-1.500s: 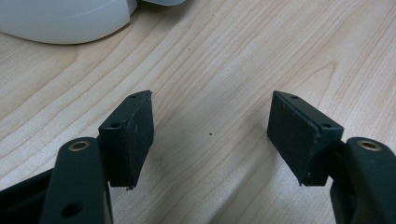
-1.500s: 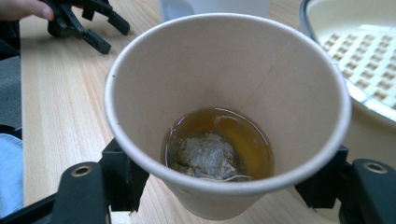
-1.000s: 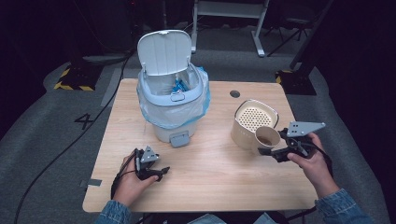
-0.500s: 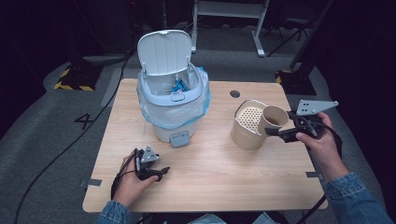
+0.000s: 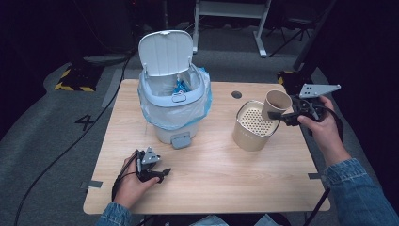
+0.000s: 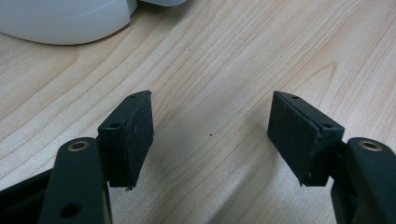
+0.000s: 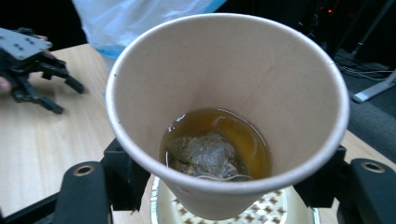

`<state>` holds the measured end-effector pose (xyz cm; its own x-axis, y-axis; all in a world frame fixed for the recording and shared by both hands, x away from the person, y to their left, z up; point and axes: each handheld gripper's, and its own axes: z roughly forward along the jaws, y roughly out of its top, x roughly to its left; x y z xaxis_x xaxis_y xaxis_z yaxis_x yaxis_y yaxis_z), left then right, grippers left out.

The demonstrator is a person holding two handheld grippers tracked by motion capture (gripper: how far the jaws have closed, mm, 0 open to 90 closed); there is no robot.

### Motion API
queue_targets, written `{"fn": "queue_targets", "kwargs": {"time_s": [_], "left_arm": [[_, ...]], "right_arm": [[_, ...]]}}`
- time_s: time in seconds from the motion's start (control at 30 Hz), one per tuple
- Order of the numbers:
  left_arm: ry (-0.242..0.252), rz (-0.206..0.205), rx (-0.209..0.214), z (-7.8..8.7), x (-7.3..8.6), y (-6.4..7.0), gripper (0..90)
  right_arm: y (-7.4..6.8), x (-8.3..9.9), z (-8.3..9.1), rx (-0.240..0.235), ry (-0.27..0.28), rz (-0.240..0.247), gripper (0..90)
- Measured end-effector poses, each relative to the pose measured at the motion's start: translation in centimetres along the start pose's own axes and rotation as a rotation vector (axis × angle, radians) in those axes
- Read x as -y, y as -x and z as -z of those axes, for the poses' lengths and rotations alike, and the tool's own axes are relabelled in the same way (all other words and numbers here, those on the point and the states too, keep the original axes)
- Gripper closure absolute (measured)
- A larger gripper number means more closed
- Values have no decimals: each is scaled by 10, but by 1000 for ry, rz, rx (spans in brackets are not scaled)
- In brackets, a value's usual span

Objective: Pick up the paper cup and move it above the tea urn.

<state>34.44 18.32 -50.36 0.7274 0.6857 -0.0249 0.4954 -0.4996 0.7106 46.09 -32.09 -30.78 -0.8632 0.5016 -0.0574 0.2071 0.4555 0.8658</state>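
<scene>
The tan paper cup (image 7: 227, 112), holding amber tea and a soaked teabag (image 7: 205, 156), hangs clamped between the jaws of the right gripper (image 5: 288, 117), tilted over the beige round container with a perforated strainer top (image 5: 254, 125). Tip the cup slowly so the liquid drains through the holes and the bag lands on the strainer; keep the clamp firm without crushing the wall. The left gripper (image 5: 157, 173) rests wide open and empty on the light wooden table (image 5: 211, 174), in front of the white pedal bin with an open lid and plastic liner (image 5: 173, 101)
</scene>
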Motion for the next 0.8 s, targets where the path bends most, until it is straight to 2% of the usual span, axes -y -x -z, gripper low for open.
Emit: {"fn": "queue_targets", "kwargs": {"time_s": [0.33,0.63,0.8], "left_arm": [[-1,0,1,0,0,0,316],[-1,0,2,0,0,0,313],[-1,0,3,0,0,0,312]], "right_arm": [[22,1,-15,31,-12,54,320],[31,7,-27,35,-38,45,320],[34,9,-31,50,-48,69,321]]}}
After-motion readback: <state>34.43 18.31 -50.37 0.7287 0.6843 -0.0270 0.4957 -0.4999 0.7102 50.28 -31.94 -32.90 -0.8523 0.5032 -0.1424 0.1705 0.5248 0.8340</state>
